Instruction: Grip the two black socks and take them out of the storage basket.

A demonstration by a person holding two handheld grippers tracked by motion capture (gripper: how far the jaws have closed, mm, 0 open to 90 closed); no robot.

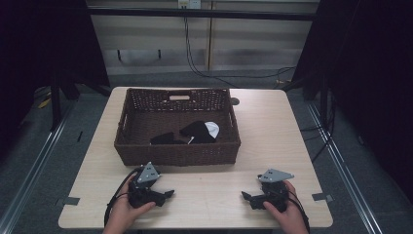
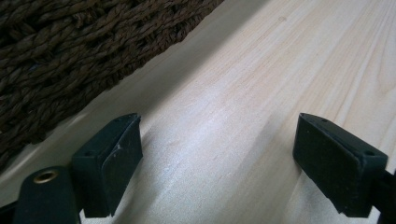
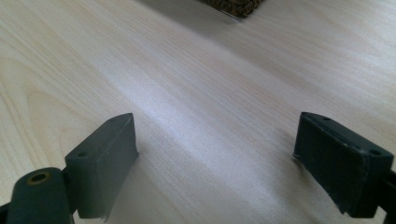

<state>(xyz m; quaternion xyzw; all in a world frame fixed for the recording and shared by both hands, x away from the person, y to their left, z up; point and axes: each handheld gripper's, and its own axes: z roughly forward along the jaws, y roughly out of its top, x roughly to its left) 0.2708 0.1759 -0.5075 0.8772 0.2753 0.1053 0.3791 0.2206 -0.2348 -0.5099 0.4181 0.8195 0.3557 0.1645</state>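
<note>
With the wicker basket [image 1: 178, 148] taken as the landmark, the left gripper [image 1: 168, 194] is lying on the wooden table [image 1: 272, 131] just in front of the basket's near wall, below its left half, the person's left hand [image 1: 127, 207] wrapping around its body and its grey three-cornered plate facing up. Its jaws are standing wide apart with nothing but bare tabletop between them, and in the left gripper view the fingers [image 2: 108, 170] are resting low over the pale wood while the basket's dark woven wall [image 2: 79, 51] is rising just beside them at the upper left. Inside the basket, toward its near right part, dark garments [image 1: 168, 138] are lying on the bottom, the larger black piece [image 1: 196, 131] touching a small white piece [image 1: 213, 128] at its right edge. Further right, in front of the basket's near right corner and a little apart from it, the right gripper [image 1: 245, 196] is sitting on the table in the person's right hand [image 1: 285, 207], pointing back toward the left gripper. Its jaws are likewise spread wide and gripping nothing; in the right gripper view the basket's corner [image 3: 231, 6] is showing at the top edge.
</note>
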